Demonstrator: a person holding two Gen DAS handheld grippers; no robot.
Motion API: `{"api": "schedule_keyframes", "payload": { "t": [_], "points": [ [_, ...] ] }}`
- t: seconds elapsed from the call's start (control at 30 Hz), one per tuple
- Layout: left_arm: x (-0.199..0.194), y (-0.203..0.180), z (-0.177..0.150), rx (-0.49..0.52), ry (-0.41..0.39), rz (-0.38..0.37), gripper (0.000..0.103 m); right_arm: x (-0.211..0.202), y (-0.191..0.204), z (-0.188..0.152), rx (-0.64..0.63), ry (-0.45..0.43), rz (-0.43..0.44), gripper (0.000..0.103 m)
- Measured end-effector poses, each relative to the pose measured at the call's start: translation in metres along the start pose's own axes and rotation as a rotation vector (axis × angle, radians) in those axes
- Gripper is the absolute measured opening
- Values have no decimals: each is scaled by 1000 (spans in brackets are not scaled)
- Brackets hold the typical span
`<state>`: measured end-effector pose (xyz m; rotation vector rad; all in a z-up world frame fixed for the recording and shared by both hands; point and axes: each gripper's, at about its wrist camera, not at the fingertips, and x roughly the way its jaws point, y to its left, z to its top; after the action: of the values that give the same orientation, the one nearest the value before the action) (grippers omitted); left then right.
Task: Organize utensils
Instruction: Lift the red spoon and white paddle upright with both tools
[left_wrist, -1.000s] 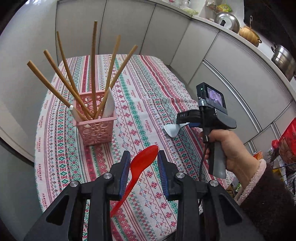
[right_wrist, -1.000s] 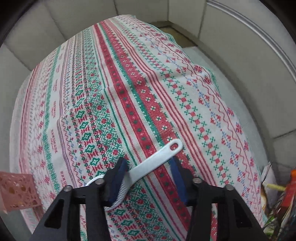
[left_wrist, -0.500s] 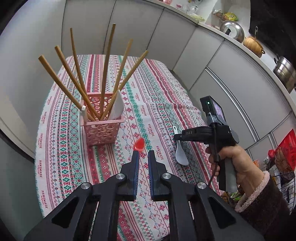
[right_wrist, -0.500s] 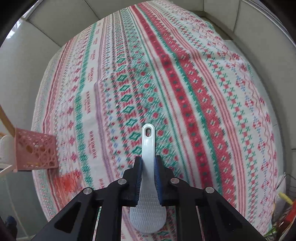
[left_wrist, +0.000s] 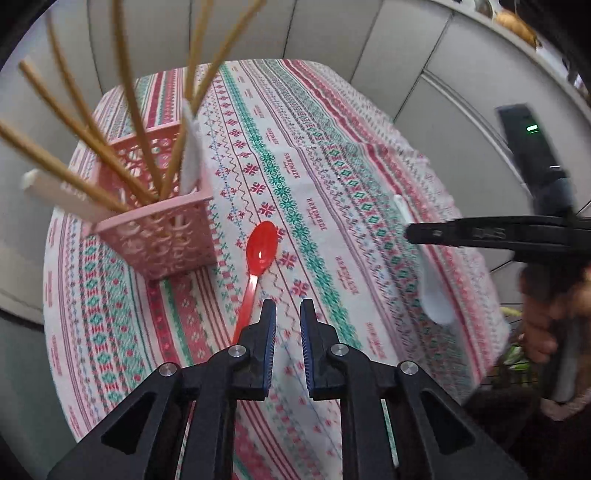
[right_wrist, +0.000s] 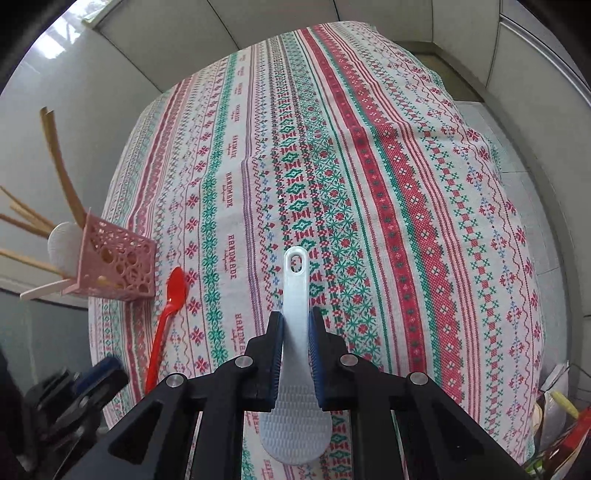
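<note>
On the patterned tablecloth (right_wrist: 369, 166): red spoon (left_wrist: 258, 258) lies flat beside pink basket (left_wrist: 162, 236) of chopsticks (left_wrist: 136, 122) | left gripper (left_wrist: 287, 325) parted slightly, empty, beside the spoon handle | right gripper (right_wrist: 295, 332) clamped on white rice paddle (right_wrist: 295, 354), lifted above the cloth

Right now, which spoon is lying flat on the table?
The red spoon. It lies on the tablecloth beside the pink basket, with nothing holding it. The white spoon is gripped in the right gripper, off the cloth.
</note>
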<state>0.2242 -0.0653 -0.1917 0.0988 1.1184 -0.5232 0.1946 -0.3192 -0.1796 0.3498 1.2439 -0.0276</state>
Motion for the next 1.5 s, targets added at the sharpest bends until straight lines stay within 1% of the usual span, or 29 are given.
{"api": "schedule_keyframes", "payload": {
  "t": [0.1,0.13,0.17,0.2,0.23,0.27,0.3,0.47,0.53,0.63,0.67,0.7,0.77,0.8,0.83,0.87,0.93,0.97,1.03,1.13,1.2,1.33,1.4,1.5],
  "points": [
    [22,-3,7,13,3,-6,15,-7,-5,-7,-6,2,17,14],
    [29,-5,9,14,7,-4,17,-6,-6,-4,-6,3,22,14],
    [35,-6,12,16,9,1,21,-7,-7,-4,-6,3,27,14],
    [40,-7,13,19,9,6,29,-7,-8,-4,-6,3,32,14],
    [45,-8,15,21,7,17,32,-9,-9,-4,-6,3,38,14],
    [50,-9,17,18,6,34,38,-11,-12,-4,-6,3,41,14],
    [54,-9,19,15,8,52,40,-11,-14,-4,-5,3,45,14],
    [74,-6,26,-14,18,91,41,-14,-25,-2,6,1,62,14],
    [76,-7,27,-20,-2,106,41,-14,-28,-2,9,3,68,14],
    [78,-7,31,-36,-11,115,40,-15,-33,-3,15,6,70,14],
    [77,-7,31,-42,-13,102,40,-16,-35,-4,18,7,72,14],
    [77,-6,32,-50,-9,68,40,-16,-37,-5,22,7,75,14],
    [75,-6,33,-58,10,-66,39,-17,-40,-5,28,6,76,14],
    [75,-8,33,-52,18,-103,39,-18,-41,-5,31,6,77,14],
    [71,-11,32,-35,15,-109,39,-18,-43,-5,33,5,77,14],
    [66,-13,31,-12,1,-88,39,-18,-45,-5,37,5,78,14],
    [56,-16,32,2,-24,-62,39,-19,-48,-4,43,6,81,14],
    [51,-16,32,0,-41,-63,40,-19,-48,-3,45,6,83,14],
    [46,-14,34,0,-48,-55,40,-20,-49,-1,47,4,89,14],
    [42,-7,34,-14,-40,-6,40,-21,-49,1,49,2,100,14],
    [36,-5,31,-4,-45,8,40,-21,-49,1,49,3,106,14],
    [31,-1,22,10,-21,42,41,-22,-48,1,49,4,116,14],
    [32,5,17,6,-15,66,45,-22,-47,2,44,2,116,14],
    [45,15,13,-29,20,117,45,-21,-46,5,42,-2,117,14]
  ]
}}
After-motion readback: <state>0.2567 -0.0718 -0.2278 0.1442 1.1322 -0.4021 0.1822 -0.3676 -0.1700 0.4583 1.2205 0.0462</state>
